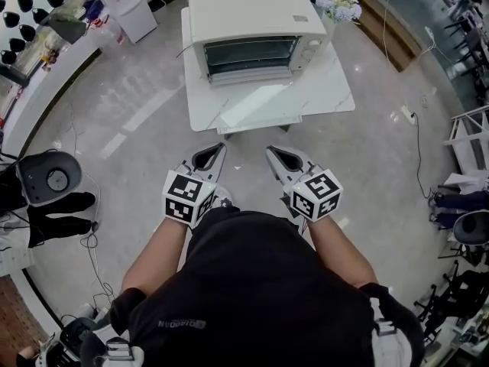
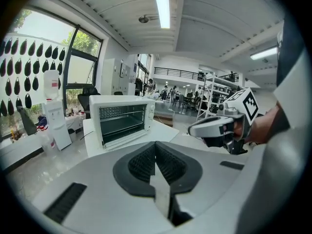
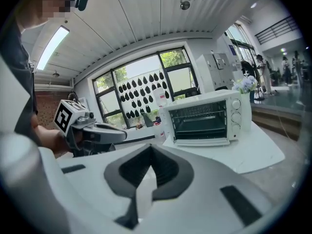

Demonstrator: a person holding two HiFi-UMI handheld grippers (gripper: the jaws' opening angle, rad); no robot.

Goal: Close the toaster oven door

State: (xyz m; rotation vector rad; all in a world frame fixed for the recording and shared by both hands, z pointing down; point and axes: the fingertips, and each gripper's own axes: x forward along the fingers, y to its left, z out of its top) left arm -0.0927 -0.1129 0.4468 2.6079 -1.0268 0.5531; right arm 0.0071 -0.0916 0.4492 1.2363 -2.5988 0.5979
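Note:
A cream toaster oven [image 1: 256,21] stands on a white table [image 1: 328,90], its glass door [image 1: 256,98] folded down flat in front of the dark cavity. In the left gripper view the oven [image 2: 122,118] is ahead to the left; in the right gripper view the oven [image 3: 204,118] is ahead to the right. My left gripper [image 1: 218,150] and right gripper [image 1: 271,151] hang side by side over the floor, short of the table's near edge. Both are shut and hold nothing. The left gripper [image 2: 156,144] and right gripper [image 3: 150,147] point toward the oven.
A vase of flowers [image 1: 338,6] sits at the table's back right corner. A water dispenser [image 1: 126,2] stands at the far left. A round grey device [image 1: 50,176] and dark shoes [image 1: 61,212] are at the left; a cable [image 1: 416,128] and shelving [image 1: 470,132] are at the right.

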